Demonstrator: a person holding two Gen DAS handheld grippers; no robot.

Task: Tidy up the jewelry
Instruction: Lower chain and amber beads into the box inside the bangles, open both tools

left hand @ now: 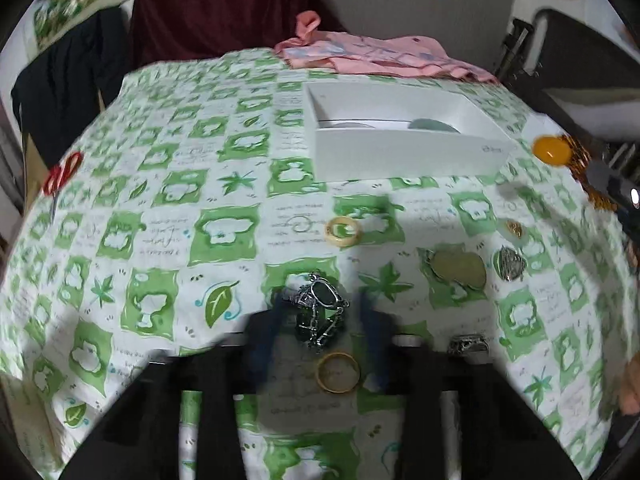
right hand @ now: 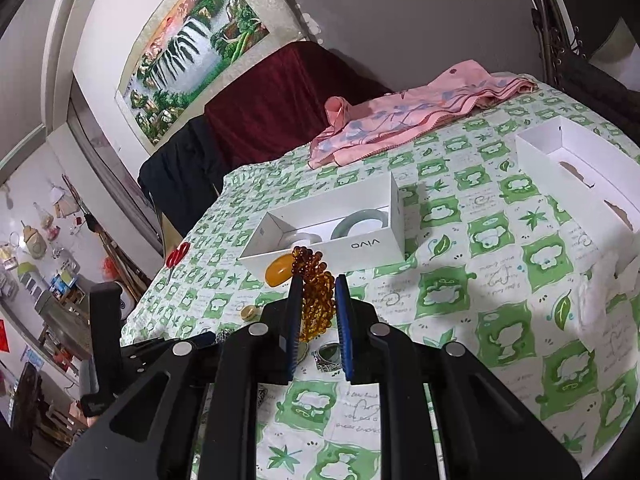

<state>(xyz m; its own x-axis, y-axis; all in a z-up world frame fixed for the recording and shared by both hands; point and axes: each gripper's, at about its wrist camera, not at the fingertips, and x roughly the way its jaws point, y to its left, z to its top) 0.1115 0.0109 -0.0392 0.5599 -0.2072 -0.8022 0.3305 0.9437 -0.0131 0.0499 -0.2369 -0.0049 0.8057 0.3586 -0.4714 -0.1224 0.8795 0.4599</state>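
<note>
While the right gripper (right hand: 318, 300) pinches the amber beads (right hand: 316, 304) clear of the cloth for boxing, the left gripper (left hand: 320, 320), spread, straddles the bracelet (left hand: 320, 312) directly between its fingers.

L jaws blurred; second white box (right hand: 580, 176) cut off by edge.

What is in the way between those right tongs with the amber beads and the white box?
Nothing visible. The right tongs are closed on the amber bead string, lifted above the tablecloth. The open white box lies just beyond. Only the orange oval pendant hangs from the string, before the box's near wall.
</note>
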